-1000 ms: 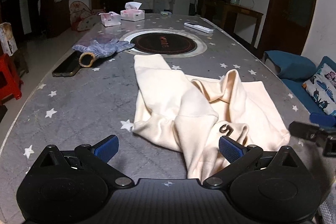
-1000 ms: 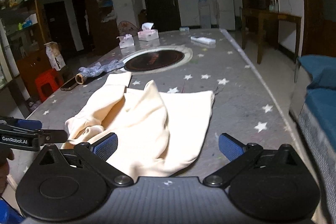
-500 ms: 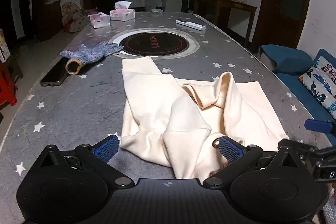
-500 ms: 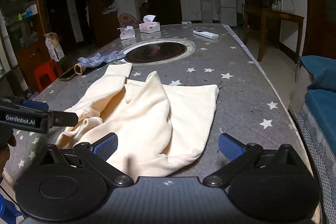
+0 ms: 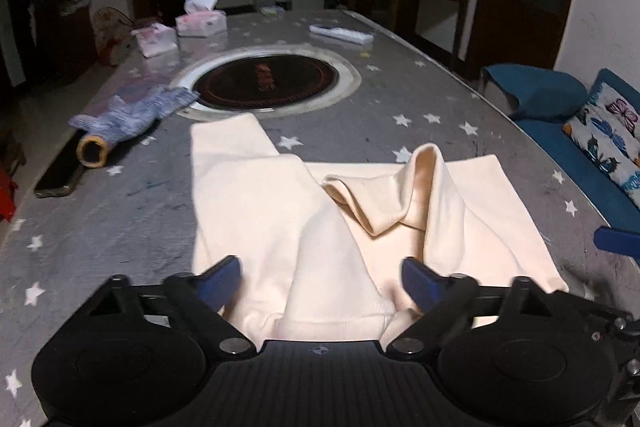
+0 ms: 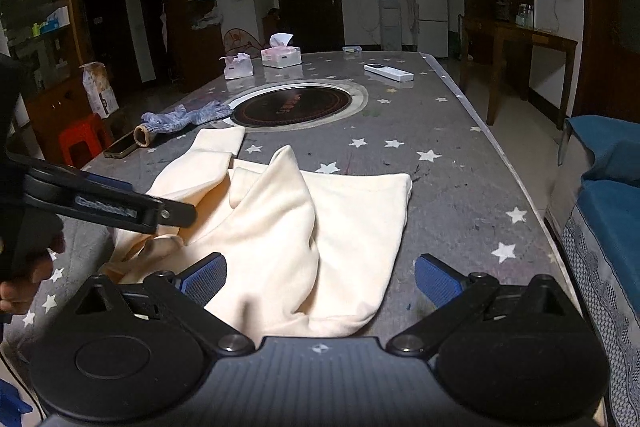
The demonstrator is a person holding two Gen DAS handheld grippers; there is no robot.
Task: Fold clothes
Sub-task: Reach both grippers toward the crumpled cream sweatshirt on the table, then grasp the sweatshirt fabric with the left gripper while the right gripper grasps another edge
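Note:
A cream sweatshirt [image 5: 280,219] lies crumpled on the grey star-patterned table [image 5: 120,211], one sleeve stretched toward the round hotplate and a fold standing up in the middle. It also shows in the right wrist view [image 6: 280,227]. My left gripper [image 5: 320,283] is open, its blue fingers on either side of the garment's near ribbed hem. My right gripper [image 6: 320,279] is open over the garment's near right corner. The left gripper's side shows at the left of the right wrist view [image 6: 120,207].
A round black hotplate [image 5: 264,83] is set in the table's middle. A blue knit glove [image 5: 132,111], a phone [image 5: 60,175], two tissue boxes [image 5: 200,23] and a remote [image 5: 340,33] lie beyond. A blue sofa [image 5: 580,147] borders the right edge.
My left gripper has moved forward and right over the sweatshirt's near hem. My right gripper has closed in on the near right corner. Both stay open.

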